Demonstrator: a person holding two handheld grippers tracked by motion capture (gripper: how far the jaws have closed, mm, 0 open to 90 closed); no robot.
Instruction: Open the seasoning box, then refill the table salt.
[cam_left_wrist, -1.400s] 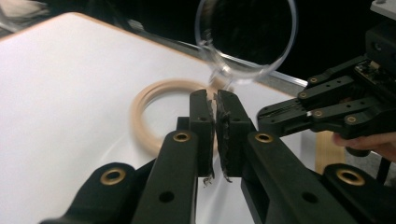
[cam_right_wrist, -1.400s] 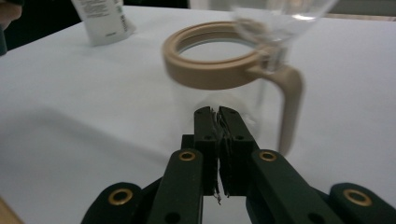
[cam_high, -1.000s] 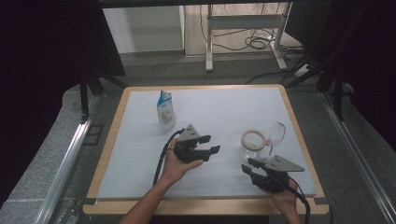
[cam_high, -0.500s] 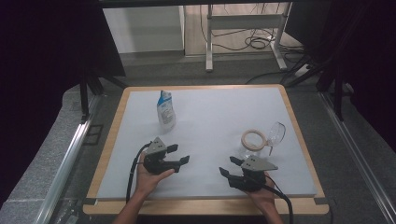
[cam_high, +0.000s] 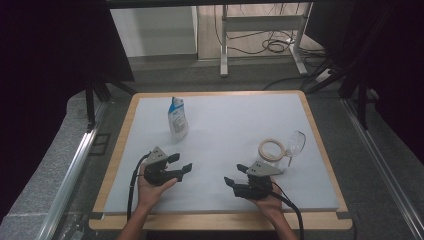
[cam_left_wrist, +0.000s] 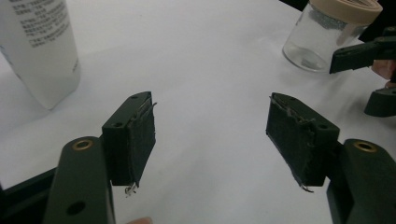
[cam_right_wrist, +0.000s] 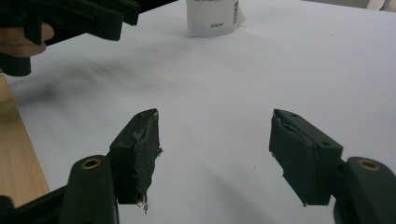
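Small print on the white bottle, seemingly too blurred to read

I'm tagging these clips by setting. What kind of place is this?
Probably a lab recording station: a wood-edged white table ringed by black curtains, with cables on the floor and staged items, a white bottle and a glass jar.

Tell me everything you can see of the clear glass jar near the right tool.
The clear glass jar with a beige ring-shaped rim stands upright on the white table mat, toward its right edge. It looks round, see-through and nearly empty, its mouth open, with small specks at the bottom in the left gripper view. Something clear lies against its far right side. The right tool is close beside it, open, not touching.
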